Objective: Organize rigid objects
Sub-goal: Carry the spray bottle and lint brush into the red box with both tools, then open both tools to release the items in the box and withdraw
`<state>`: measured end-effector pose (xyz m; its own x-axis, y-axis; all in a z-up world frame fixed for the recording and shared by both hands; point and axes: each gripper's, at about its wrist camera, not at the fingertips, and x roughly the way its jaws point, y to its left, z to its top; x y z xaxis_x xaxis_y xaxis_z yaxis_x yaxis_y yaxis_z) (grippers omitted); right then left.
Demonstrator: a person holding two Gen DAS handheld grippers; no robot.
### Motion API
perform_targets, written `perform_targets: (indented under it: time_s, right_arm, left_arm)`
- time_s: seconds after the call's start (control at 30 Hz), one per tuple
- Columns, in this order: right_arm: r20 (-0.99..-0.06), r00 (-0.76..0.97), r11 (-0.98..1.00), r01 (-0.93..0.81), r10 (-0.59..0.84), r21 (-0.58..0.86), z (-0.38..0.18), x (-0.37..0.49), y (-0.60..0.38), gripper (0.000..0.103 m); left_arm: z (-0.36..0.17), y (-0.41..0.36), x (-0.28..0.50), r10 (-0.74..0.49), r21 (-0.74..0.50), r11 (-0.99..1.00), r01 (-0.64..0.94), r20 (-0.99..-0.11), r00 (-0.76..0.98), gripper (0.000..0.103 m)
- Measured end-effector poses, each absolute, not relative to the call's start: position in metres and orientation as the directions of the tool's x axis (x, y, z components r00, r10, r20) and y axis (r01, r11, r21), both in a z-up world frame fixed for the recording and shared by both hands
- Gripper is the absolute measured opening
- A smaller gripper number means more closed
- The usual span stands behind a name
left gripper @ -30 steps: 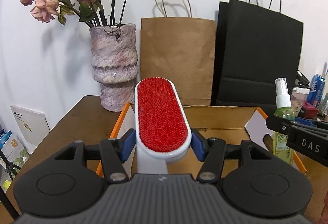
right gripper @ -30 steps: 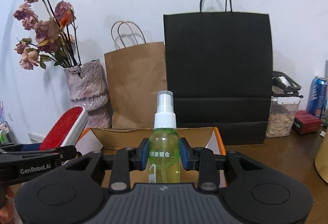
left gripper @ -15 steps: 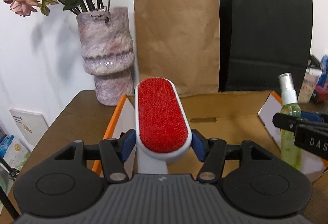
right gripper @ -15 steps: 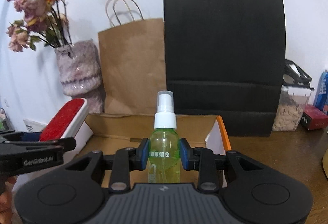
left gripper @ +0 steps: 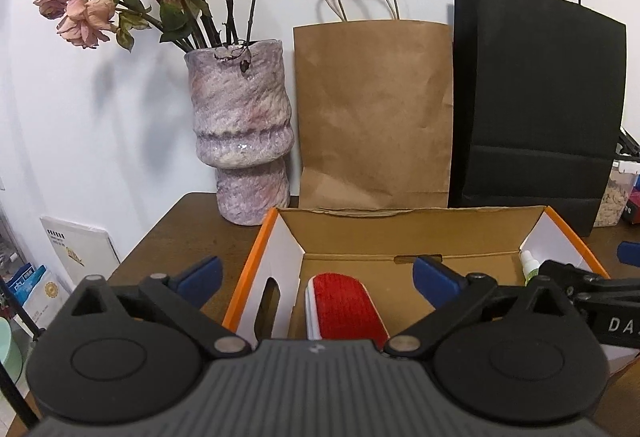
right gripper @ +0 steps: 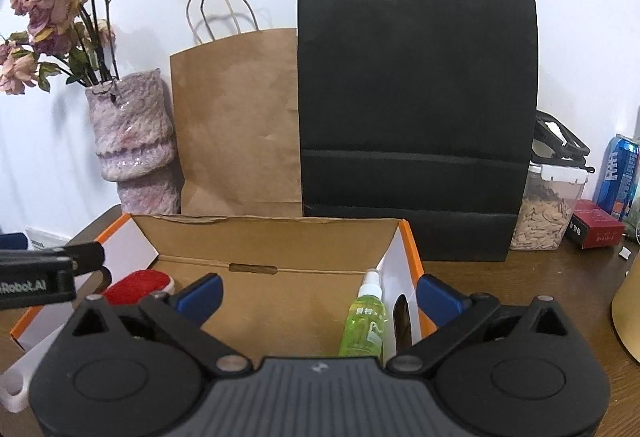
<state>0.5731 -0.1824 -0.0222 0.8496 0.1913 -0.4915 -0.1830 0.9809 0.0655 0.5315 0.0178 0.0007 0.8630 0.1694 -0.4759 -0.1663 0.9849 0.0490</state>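
Note:
An open cardboard box [left gripper: 400,233] with orange edges stands on the brown table; it also shows in the right wrist view [right gripper: 272,237]. A red lint brush [left gripper: 344,307] with a white body lies inside at the left; it also shows in the right wrist view [right gripper: 138,285]. A green spray bottle [right gripper: 364,321] with a white cap lies inside at the right, its cap showing in the left wrist view [left gripper: 528,265]. My left gripper [left gripper: 316,273] is open and empty above the brush. My right gripper [right gripper: 318,295] is open and empty above the bottle.
A purple vase [left gripper: 240,133] of dried roses, a brown paper bag [left gripper: 372,109] and a black paper bag [right gripper: 416,109] stand behind the box against the wall. A jar of seeds [right gripper: 548,213], a red box [right gripper: 596,229] and a blue can [right gripper: 618,173] stand at the right.
Both grippers opened and let go. The lint brush and the spray bottle dropped from the jaws into the box, and both grippers now sit above them.

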Motion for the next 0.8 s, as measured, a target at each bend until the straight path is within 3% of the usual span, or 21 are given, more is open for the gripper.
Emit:
perform_targets:
  time_s: [0.8]
  right_arm:
    - [-0.438, 0.875, 0.978, -0.198, 0.205, 0.062, 0.002, 0.499, -0.198, 0.103]
  left_arm:
    - [0.015, 0.027, 0.463, 0.13, 0.0, 0.989, -0.146, -0.463, 0.877, 0.103]
